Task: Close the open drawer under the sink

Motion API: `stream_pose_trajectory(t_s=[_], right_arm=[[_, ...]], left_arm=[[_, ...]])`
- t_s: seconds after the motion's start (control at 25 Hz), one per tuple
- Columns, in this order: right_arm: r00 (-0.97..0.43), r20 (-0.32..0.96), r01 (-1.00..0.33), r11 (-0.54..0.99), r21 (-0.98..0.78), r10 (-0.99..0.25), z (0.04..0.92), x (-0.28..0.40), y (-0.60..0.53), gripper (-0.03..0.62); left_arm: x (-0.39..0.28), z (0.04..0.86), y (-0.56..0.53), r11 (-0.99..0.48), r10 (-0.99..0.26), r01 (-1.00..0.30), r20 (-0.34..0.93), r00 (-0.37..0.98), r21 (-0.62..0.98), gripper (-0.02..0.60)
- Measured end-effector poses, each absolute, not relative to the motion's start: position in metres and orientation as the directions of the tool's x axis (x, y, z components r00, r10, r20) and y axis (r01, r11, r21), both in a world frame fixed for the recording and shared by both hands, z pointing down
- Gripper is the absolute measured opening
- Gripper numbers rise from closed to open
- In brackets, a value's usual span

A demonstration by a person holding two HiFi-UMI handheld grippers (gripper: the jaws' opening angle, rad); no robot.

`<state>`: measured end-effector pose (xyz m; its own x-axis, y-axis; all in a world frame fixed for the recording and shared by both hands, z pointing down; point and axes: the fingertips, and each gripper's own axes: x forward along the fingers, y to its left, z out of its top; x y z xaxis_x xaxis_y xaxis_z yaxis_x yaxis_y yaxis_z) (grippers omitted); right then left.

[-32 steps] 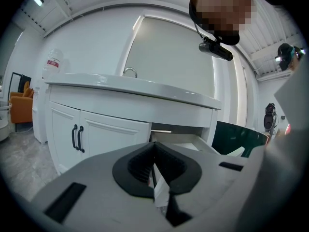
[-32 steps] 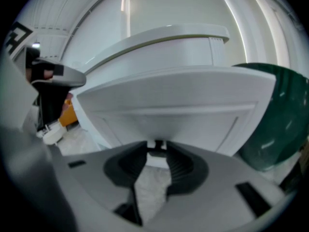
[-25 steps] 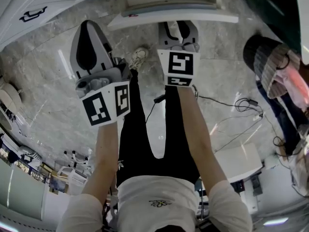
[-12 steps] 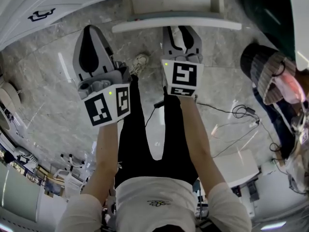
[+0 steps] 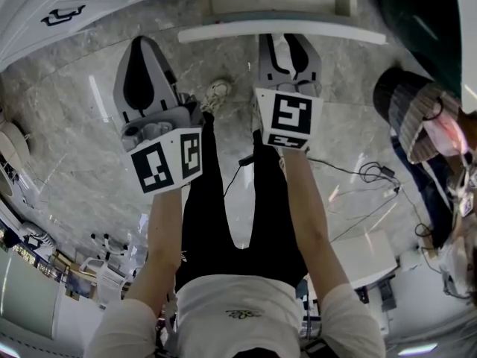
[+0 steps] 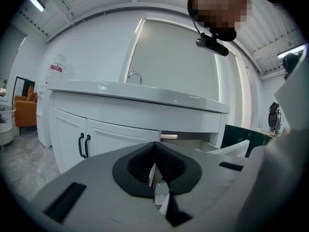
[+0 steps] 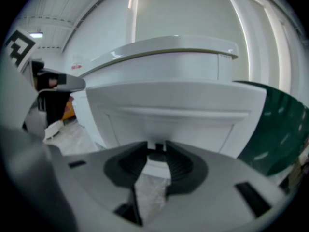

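The white drawer (image 5: 283, 31) stands pulled out from the vanity at the top of the head view. In the right gripper view its front panel (image 7: 178, 112) fills the space just ahead. My right gripper (image 5: 289, 43) points at that panel's front edge. It is open (image 7: 155, 151) with nothing between the fingers, and I cannot tell if it touches the panel. My left gripper (image 5: 141, 47) hovers over the floor to the left of the drawer, fingertips together (image 6: 154, 145) and holding nothing. The left gripper view shows the drawer (image 6: 229, 149) open at the right.
Closed cabinet doors with black handles (image 6: 83, 145) sit left of the drawer, under the counter and faucet (image 6: 135, 76). Another person (image 5: 421, 118) stands at the right. Cables (image 5: 365, 174) lie on the marble floor. A dark green object (image 7: 275, 129) is right of the drawer.
The head view has shifted slightly. Both grippers hold their places before the drawer, and their jaws look the same.
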<state>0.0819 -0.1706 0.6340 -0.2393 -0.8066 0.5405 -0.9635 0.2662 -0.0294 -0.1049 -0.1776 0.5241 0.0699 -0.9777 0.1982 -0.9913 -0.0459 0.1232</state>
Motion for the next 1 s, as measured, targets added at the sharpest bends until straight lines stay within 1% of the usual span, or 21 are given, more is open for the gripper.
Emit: stream_pose_trajectory(t_s=[0.2,0.36,0.68,1.0], right_arm=[[-0.276,0.512,-0.950,0.312,-0.016,-0.814,0.629,0.069,-0.195,0.135],[-0.256,0.527,-0.956,0.292,-0.016,-0.810,0.631,0.070,-0.198,0.135],[-0.235,0.517,-0.961,0.276,0.002,-0.823,0.629,0.075,-0.221,0.136],[-0.210,0.521,-0.967,0.253,0.012,-0.827,0.633,0.077,-0.226,0.137]], left_arm=[[-0.108,0.529,-0.176,-0.028,-0.977,-0.992,0.208,0.054,0.127,0.020],[-0.113,0.527,-0.171,-0.026,-0.975,-0.992,0.216,0.053,0.127,0.020],[-0.126,0.526,-0.170,-0.009,-0.976,-0.992,0.215,0.037,0.128,0.020],[-0.127,0.532,-0.170,-0.014,-0.974,-0.990,0.222,0.045,0.138,0.020]])
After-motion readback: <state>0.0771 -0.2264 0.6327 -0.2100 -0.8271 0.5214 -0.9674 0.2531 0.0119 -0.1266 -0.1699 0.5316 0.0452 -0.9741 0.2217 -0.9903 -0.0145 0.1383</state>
